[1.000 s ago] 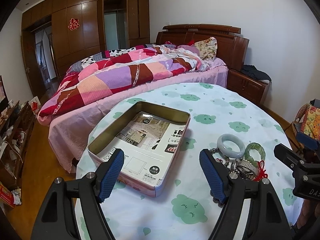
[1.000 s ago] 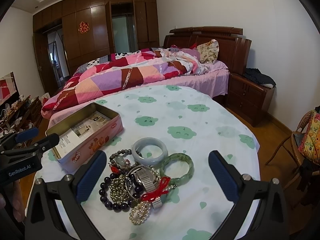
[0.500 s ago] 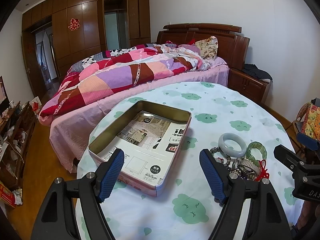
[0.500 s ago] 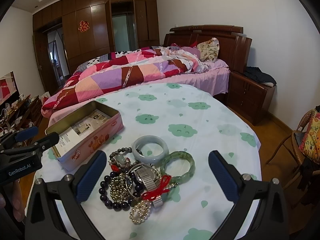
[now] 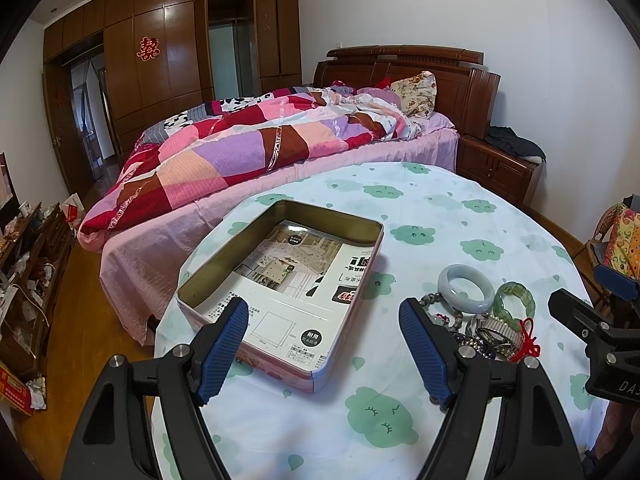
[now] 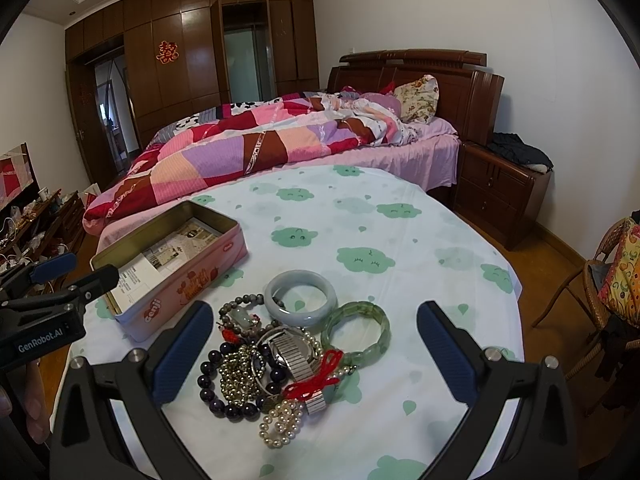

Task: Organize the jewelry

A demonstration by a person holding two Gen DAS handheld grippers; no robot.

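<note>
Tongs both spread wide, empty: left tongs [image 5: 323,350] over open pink rectangular tin [image 5: 280,292], right tongs [image 6: 314,354] over tangled jewelry heap [image 6: 280,356] on counter [image 6: 400,240]. Risk: snagging several entwined strands together.

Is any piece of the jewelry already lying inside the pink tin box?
No, the pink tin box holds only a printed paper sheet, while the jewelry pile lies beside it on the tablecloth.
</note>
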